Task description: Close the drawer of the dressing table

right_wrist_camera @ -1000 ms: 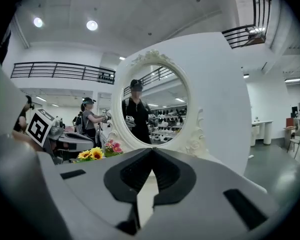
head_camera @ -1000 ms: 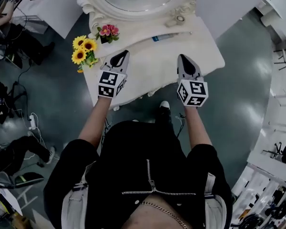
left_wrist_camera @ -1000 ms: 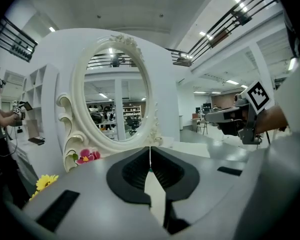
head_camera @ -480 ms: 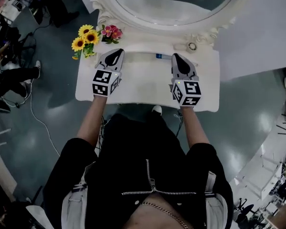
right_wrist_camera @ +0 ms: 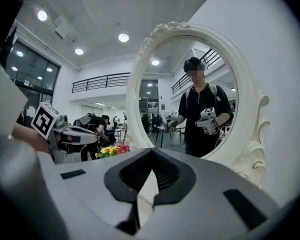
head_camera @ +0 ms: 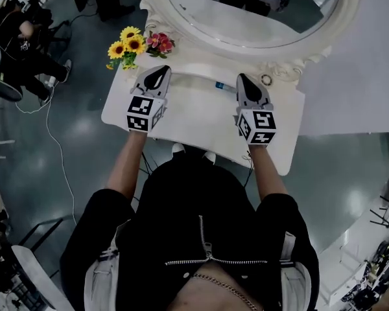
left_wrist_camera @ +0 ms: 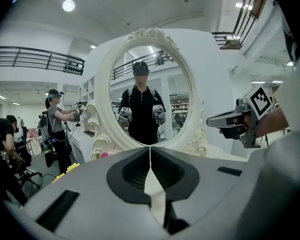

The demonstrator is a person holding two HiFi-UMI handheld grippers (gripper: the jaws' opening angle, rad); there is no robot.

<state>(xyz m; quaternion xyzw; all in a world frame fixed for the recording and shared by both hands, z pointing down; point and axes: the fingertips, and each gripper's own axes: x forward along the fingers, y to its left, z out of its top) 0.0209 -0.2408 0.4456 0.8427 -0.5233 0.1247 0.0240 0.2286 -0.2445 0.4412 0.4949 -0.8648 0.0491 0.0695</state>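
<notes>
Both left gripper (head_camera: 160,71) and right gripper (head_camera: 244,78) fingers closed, empty | over tabletop (head_camera: 198,118) | drawer unseen, likely 6 o'clock | push front squarely

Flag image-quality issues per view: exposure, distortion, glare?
Head view: underexposed, dressing table edges bowed, glare patches on the floor. Left gripper view: fisheye, dark vignetted corners, left gripper fills the lower half. Right gripper view: same vignette, ceiling lights blown out, mosaic over the face in the mirror.
</notes>
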